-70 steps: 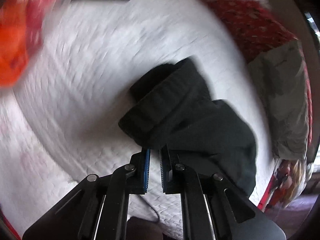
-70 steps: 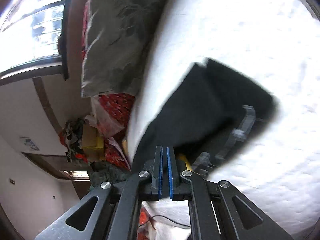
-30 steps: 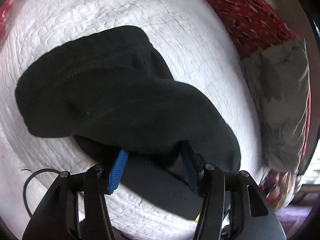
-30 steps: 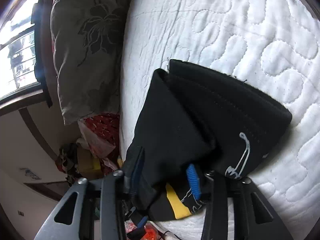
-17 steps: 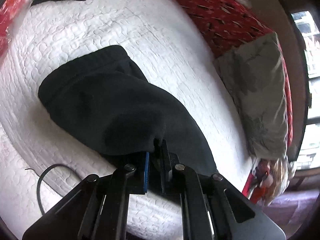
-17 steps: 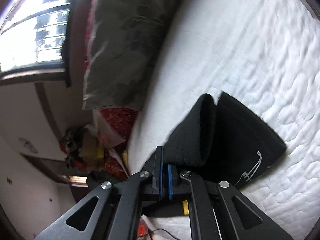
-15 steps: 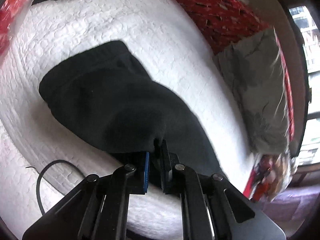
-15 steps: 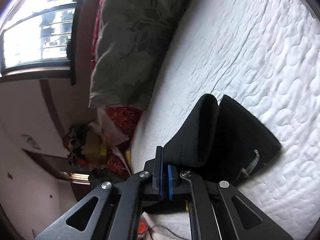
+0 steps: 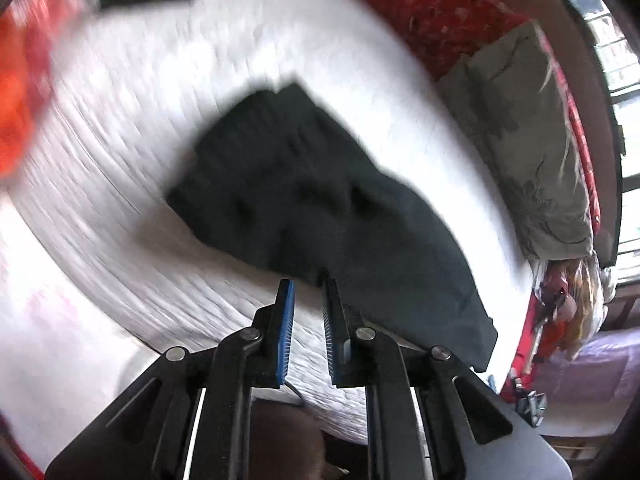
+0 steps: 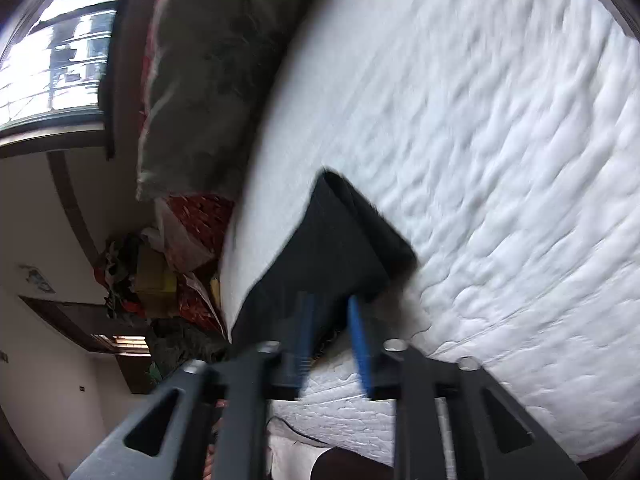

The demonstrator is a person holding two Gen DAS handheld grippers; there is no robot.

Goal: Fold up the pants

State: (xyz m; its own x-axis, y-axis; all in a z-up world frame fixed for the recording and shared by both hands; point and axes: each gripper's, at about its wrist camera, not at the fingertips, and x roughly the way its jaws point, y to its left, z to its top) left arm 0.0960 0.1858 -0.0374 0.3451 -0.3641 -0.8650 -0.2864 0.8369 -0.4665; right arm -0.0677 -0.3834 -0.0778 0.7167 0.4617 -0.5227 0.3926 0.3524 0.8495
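The black pants lie folded in a bundle on the white quilted bed. In the left wrist view my left gripper has its jaws a little apart and empty, with the tips at the near edge of the pants. In the right wrist view the pants lie at the near edge of the bed. My right gripper is open and empty, just at the near end of the pants. Both views are blurred by motion.
A grey floral pillow lies on a red patterned cover at the right; it also shows in the right wrist view. An orange-red thing sits far left. Room clutter lies beyond the bed's edge, below a window.
Both grippers were shut on the pants half a second ago; now both have opened and let go. The pants lie on the bed and both grippers have pulled back a little.
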